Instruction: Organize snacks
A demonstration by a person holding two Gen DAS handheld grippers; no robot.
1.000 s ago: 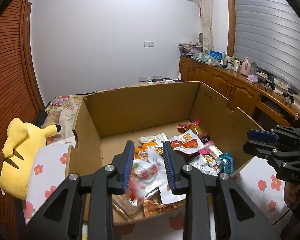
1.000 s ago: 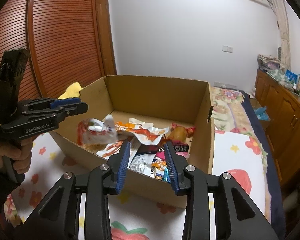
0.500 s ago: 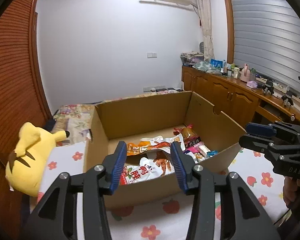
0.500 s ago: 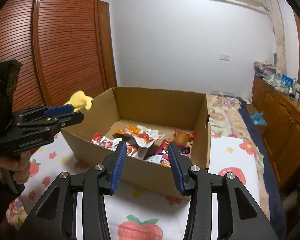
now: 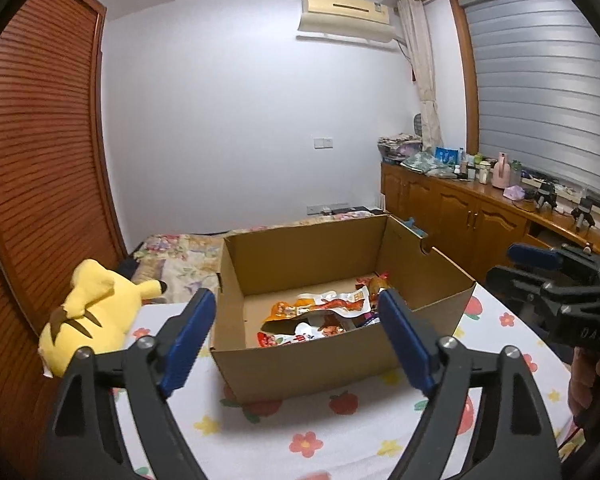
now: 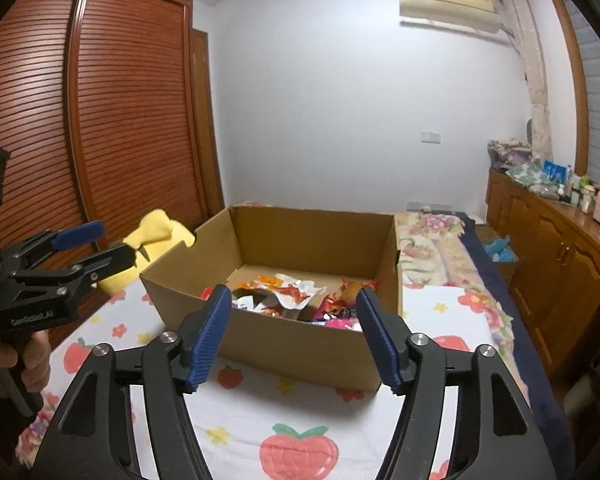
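Cardboard box point(image 5: 332, 364), open-topped, stood on a flower-and-strawberry bedsheet point(image 6: 236, 412) ahead of both sets of fingers, its near wall just beyond the pad tips. Snack packets point(image 5: 320, 316) lay heaped on the box floor, below the rim on all four sides. A strip of bare sheet lay between the fingers and the near wall. Yellow plush toy point(image 5: 92, 316) lay left of the left fingers, beside the box's left wall.

Left gripper point(image 5: 296, 332): held above the sheet, tilted slightly downward toward the box; jaws opening, spread wide, nothing between the blue pads point(image 5: 186, 336).

Right gripper point(image 6: 294, 334): same downward tilt, level with the left one at its side; jaws opening, moderately wide, holding nothing. A hand point(image 6: 12, 364) gripped the left tool's handle.
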